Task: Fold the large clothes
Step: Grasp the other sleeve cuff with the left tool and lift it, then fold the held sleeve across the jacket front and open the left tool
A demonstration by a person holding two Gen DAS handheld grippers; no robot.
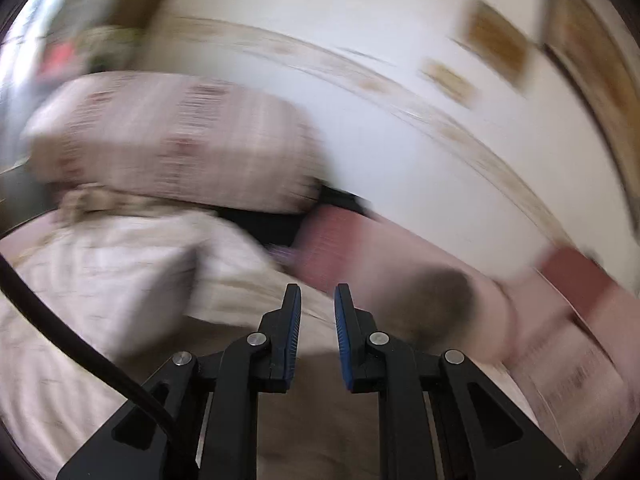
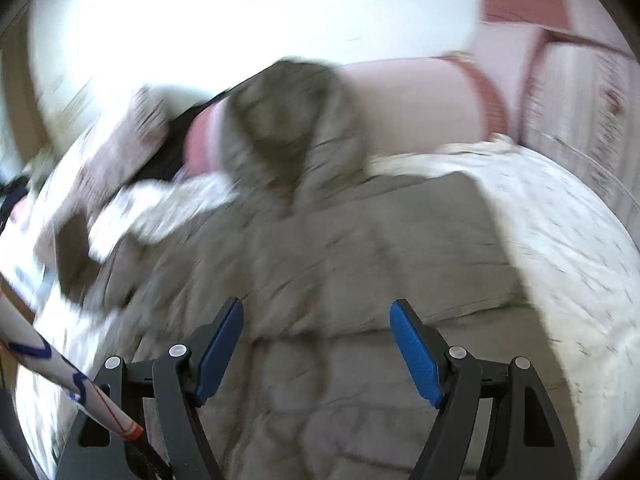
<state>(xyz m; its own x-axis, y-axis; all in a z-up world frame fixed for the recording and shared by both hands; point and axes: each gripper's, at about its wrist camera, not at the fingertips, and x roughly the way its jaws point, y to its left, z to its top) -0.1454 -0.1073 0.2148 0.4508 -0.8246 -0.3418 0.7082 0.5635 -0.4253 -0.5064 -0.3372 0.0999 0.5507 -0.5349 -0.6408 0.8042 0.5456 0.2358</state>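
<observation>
Two handheld grippers hover over a bed, both views smeared by motion. The grey quilted coat (image 2: 320,248) lies spread flat just ahead of and beneath the right gripper (image 2: 316,344), its hood (image 2: 288,120) at the far end against pink pillows (image 2: 420,100). The right jaws gape wide and hold nothing. The left gripper (image 1: 318,320) stands nearly closed and also empty. Folding seems between grasps; next, each gripper needs to reach a coat edge.

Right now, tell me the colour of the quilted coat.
Grey-taupe; the quilted coat shows best in the right wrist view.
</observation>
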